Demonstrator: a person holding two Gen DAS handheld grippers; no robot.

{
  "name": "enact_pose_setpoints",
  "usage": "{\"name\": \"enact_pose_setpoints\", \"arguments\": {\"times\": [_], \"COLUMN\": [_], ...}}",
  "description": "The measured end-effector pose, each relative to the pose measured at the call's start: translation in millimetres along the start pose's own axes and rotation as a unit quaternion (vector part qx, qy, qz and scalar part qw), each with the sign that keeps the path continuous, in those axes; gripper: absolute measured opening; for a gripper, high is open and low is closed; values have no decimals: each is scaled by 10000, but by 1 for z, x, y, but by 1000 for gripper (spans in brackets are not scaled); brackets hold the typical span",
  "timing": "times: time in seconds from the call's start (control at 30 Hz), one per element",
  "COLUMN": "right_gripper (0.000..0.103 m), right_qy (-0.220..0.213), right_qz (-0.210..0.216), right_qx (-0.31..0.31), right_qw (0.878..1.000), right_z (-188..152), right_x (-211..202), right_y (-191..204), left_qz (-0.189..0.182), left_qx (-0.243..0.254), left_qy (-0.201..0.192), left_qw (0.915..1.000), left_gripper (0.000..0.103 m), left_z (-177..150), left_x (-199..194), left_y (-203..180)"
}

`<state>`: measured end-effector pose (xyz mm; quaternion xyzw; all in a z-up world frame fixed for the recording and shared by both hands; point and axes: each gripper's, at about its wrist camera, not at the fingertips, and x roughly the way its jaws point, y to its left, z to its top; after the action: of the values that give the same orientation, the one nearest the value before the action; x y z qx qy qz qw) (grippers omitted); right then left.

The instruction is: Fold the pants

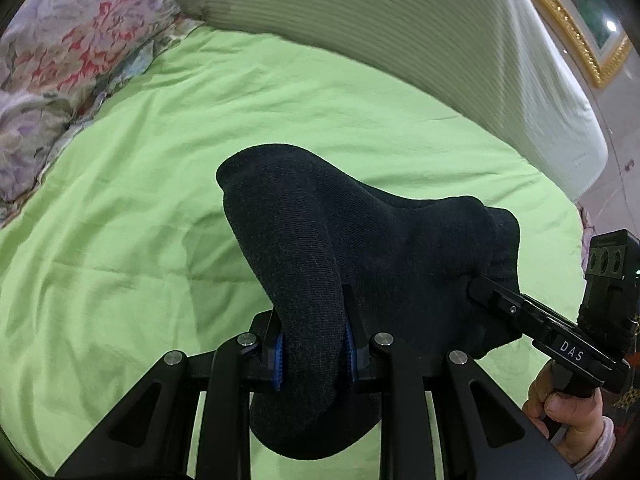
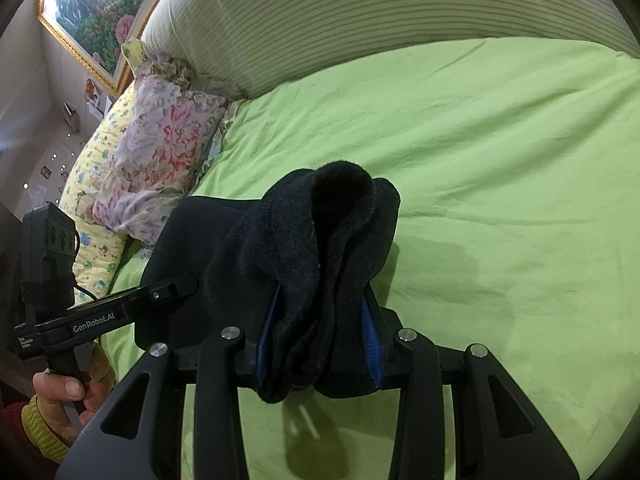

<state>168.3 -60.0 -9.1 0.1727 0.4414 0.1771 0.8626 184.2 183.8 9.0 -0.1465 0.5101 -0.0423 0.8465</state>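
The black pants (image 1: 360, 240) hang bunched between both grippers above the green bed sheet (image 1: 140, 200). My left gripper (image 1: 312, 356) is shut on a thick fold of the pants, and the cloth spills over its blue pads. The right gripper (image 1: 480, 286) shows at the right of the left wrist view, biting the far edge of the pants. In the right wrist view my right gripper (image 2: 318, 344) is shut on a wad of the pants (image 2: 332, 232). The left gripper (image 2: 188, 282) shows at the left of that view, clamped on the same cloth.
A striped padded headboard (image 1: 380, 40) runs along the back of the bed. Floral pillows (image 2: 160, 148) lie at the head end, and show in the left wrist view (image 1: 72, 52) too. A gold-framed painting (image 2: 92, 12) hangs on the wall. The green sheet (image 2: 500, 200) spreads wide below.
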Motion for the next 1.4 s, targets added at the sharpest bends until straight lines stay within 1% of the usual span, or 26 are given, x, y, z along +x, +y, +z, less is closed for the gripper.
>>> {"name": "enact_pose_setpoints", "arguments": {"times": [0.13, 0.2, 0.3, 0.33, 0.4, 0.47, 0.6, 0.67, 0.7, 0.77, 0.97, 1.07, 1.23, 1.3, 1.4], "right_gripper": [42, 47, 49, 50, 55, 57, 62, 65, 67, 67, 68, 68, 72, 74, 78], "right_qy": [78, 116, 142, 138, 155, 167, 155, 129, 110, 53, -65, -133, -313, -367, -478], "right_qz": [-114, -163, -234, -285, -381, -429, -494, -544, -570, -616, -665, -681, -683, -701, -790], "right_qx": [38, 50, 54, 54, 129, 209, 302, 331, 341, 374, 230, 184, 144, 121, -10], "right_qw": [9999, 9998, 9996, 9995, 9991, 9987, 9982, 9979, 9977, 9974, 9975, 9974, 9971, 9968, 9957], "right_z": [0, -1, -3, -5, -7, -9, -15, -17, -18, -20, -22, -25, -32, -35, -40], "right_x": [5, 7, 7, 7, 7, 7, 6, 4, 3, 0, -9, -14, -23, -25, -30], "right_y": [-4, -6, -8, -9, -13, -18, -25, -27, -28, -29, -24, -22, -20, -18, -14], "left_qz": [28, 43, 35, 49, 104, 159, 198, 274, 295, 349, 546, 612, 688, 786, 816], "left_qx": [-30, -33, -63, -71, -58, -50, -99, -104, -108, -125, -92, -69, -110, -119, -150], "left_qy": [84, 110, 146, 150, 148, 164, 175, 170, 156, 137, -59, -123, -288, -342, -462], "left_qw": [10000, 9999, 9999, 9998, 9998, 9997, 9996, 9994, 9994, 9992, 9985, 9980, 9972, 9963, 9955], "left_gripper": [24, 25, 30, 33, 37, 44, 52, 60, 61, 66, 73, 73, 74, 78, 79], "left_z": [-3, -4, -5, -7, -8, -9, -14, -16, -17, -19, -29, -34, -45, -51, -59], "left_x": [11, 15, 20, 20, 22, 23, 23, 23, 22, 21, 13, 9, 1, -1, -6], "left_y": [6, 8, 10, 12, 13, 14, 17, 18, 19, 20, 19, 18, 17, 16, 16]}}
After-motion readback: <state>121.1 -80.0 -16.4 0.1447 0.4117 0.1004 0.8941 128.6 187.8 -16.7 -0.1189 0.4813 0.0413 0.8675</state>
